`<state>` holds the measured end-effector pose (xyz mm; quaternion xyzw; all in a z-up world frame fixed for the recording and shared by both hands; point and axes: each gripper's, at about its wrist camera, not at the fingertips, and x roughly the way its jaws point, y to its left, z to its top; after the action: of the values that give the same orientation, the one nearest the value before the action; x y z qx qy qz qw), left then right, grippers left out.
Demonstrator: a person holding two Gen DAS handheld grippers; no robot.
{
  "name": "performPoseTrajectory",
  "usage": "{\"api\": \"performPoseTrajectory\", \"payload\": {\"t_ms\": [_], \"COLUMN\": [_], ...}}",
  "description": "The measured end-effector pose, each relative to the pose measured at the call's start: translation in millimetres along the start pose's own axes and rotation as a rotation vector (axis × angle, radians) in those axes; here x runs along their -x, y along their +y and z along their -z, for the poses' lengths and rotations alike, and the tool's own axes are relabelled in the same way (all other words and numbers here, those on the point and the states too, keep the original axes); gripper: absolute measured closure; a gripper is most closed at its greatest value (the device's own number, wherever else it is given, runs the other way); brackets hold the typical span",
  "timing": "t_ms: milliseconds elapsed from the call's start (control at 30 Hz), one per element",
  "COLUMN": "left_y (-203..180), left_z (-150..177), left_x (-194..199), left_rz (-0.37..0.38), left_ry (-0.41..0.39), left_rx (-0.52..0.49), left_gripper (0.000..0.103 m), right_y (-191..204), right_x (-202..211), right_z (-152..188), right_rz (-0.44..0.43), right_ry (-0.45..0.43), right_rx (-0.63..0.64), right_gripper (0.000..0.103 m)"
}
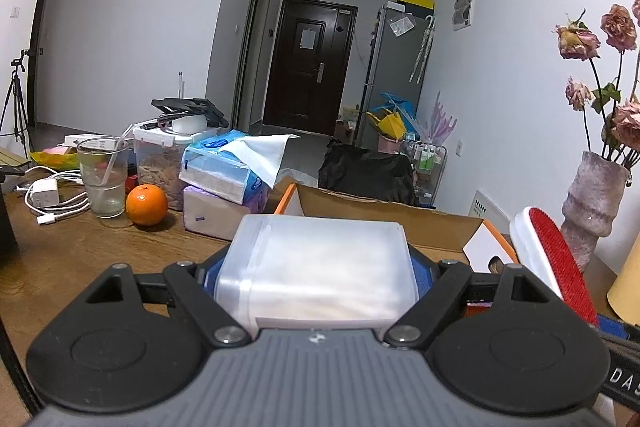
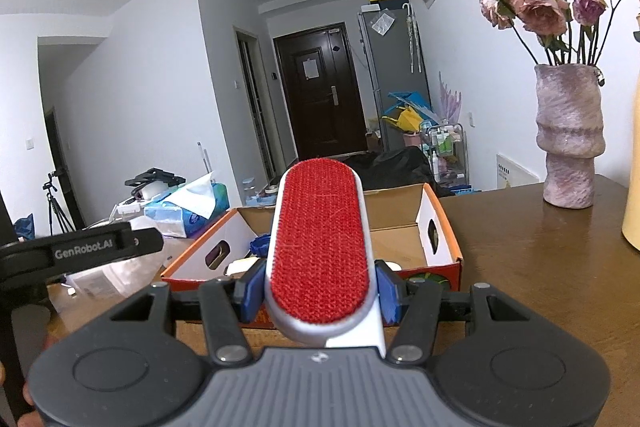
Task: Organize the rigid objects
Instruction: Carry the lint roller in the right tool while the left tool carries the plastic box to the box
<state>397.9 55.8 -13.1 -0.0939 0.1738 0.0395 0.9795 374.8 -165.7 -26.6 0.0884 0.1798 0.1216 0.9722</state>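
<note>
My left gripper [image 1: 316,273] is shut on a translucent white plastic box [image 1: 316,263], its blue pads pressing both sides. It is held above the wooden table just before an open cardboard box [image 1: 384,219] with orange edges. My right gripper [image 2: 320,291] is shut on a lint brush [image 2: 320,235] with a red fabric face and white body, which points forward over the same cardboard box [image 2: 440,239]. That brush [image 1: 548,251] also shows at the right edge of the left wrist view. The left gripper's black arm [image 2: 80,251] crosses the left side of the right wrist view.
Left of the box stand an orange [image 1: 146,205], a glass with a straw [image 1: 103,179], a clear food container [image 1: 160,163], tissue packs [image 1: 228,167] and a white charger with cable [image 1: 46,193]. A pink vase of dried roses [image 2: 570,139] stands at the right.
</note>
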Motion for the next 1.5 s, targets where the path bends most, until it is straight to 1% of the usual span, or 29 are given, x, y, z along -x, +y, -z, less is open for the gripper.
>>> {"api": "performPoseTrajectory", "payload": {"t_ms": [533,600,1033,1500], "left_y": [-4.0,-4.0,-20.2,-28.6], "left_z": [-10.8,-10.7,-25.0,-29.2], "left_x": [-42.1,-41.9,-83.4,-125.8], "left_rz": [-0.004,-0.002,0.006,-0.008], "left_ry": [0.012,0.011,0.001,0.013], "left_rx": [0.025,0.024,0.01,-0.035], "left_gripper": [0.019,0.019,0.019,0.019], "right_y": [-4.2,-5.7,-13.6,-21.1], "right_x": [-39.4,-45.2,-84.2,-139.6], "right_z": [-11.9,-14.7,-30.3,-48.2], "right_rz": [-0.012,-0.014,-0.019,-0.026], "right_ry": [0.011,0.011,0.025,0.106], "right_rx": [-0.014,-0.016,-0.038,-0.091], "right_gripper": [0.048,0.048,0.048,0.048]}}
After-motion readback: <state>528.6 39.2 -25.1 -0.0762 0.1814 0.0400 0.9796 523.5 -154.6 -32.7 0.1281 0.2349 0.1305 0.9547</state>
